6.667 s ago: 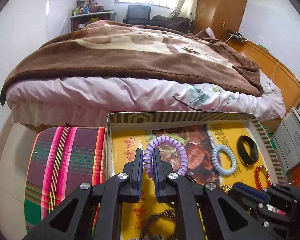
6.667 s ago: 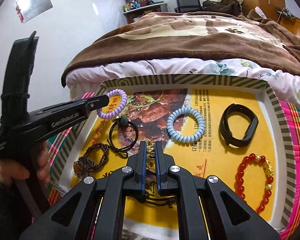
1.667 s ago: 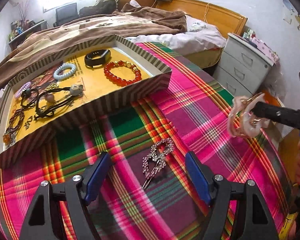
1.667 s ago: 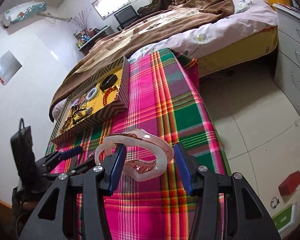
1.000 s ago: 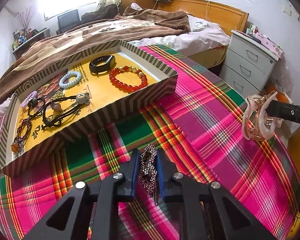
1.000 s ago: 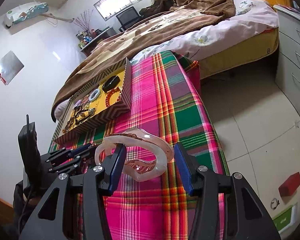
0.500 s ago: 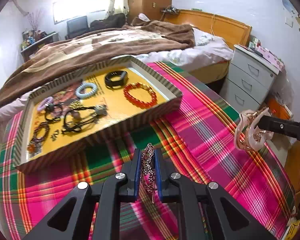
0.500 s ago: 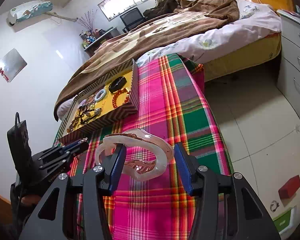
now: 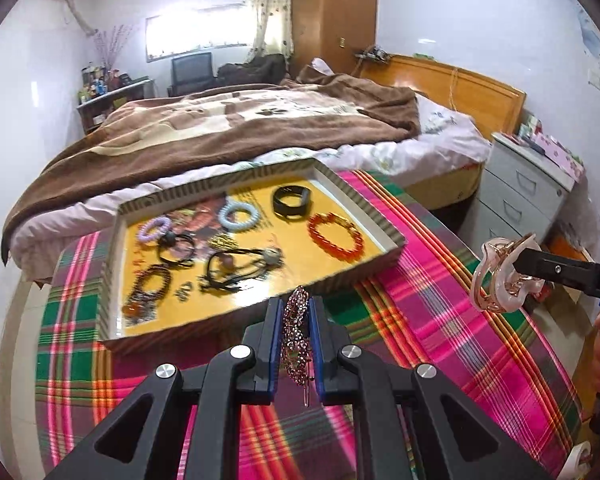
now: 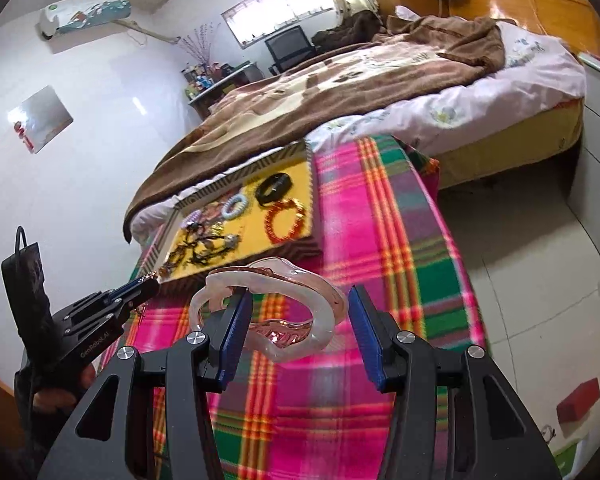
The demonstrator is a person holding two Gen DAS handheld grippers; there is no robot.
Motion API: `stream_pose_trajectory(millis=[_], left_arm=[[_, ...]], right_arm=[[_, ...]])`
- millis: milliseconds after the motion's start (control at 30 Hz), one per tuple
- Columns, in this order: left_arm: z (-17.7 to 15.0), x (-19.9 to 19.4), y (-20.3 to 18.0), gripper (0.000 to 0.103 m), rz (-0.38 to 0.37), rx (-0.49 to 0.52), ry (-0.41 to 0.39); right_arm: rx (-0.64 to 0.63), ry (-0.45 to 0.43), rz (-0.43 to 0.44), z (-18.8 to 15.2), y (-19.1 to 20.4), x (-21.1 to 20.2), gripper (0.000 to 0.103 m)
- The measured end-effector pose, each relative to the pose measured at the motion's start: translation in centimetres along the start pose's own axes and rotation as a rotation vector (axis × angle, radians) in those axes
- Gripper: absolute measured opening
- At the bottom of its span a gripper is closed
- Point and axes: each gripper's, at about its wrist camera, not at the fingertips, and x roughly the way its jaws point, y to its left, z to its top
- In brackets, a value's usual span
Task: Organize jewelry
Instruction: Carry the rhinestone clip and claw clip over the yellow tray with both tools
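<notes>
Big bed with brown fleece blanket (image 9: 228, 128) fills the background; in front of it a table under a pink, green and red plaid cloth (image 9: 440, 320). On the cloth sits a shallow rectangular cardboard tray with striped walls and a yellow printed floor (image 9: 364, 276), at the end of the table nearest the bed. Tray contents, all lying flat and mostly apart: black wristband (image 9: 292, 202) in the far right corner, red bead bracelet (image 9: 335, 236) just in front of it, pale blue coil hair tie (image 9: 238, 216) to the left of the wristband, lilac coil hair tie (image 9: 155, 231) further left, black elastic hair ties with charms (image 9: 236, 266) tangled mid-tray, dark bead bracelet (image 9: 150, 284) at the near left. Left gripper (image 9: 296, 332) is above the cloth, just short of the tray's near wall, jaws nearly closed and pinching a sparkly rhinestone hair clip (image 9: 296, 336) edge-on between the blue pads; the clip's metal pin hangs below the pads. Right gripper (image 10: 296, 320) is over the right part of the cloth, well clear of the tray, jaws about half open and clamped on a translucent pink and white claw hair clip (image 10: 268, 312), its wide body spanning pad to pad. In the left wrist view that claw clip (image 9: 500, 276) is visibly held up off the cloth.
</notes>
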Motion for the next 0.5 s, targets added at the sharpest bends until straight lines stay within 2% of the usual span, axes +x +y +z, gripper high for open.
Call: stream_pose_trajectory(millis=[300,500], left_arm=[[1.6,-0.2,5.6,0.013,0.049,-0.091,-0.038],[2.4,1.1,8.2,0.013,0.061,-0.123,-0.036]], right_arm=[[-0.028,-0.004,0.023,2.9,3.0,3.6,0.05],[-0.022,0.016,0.028,5.2,4.4,7.8,0.05]])
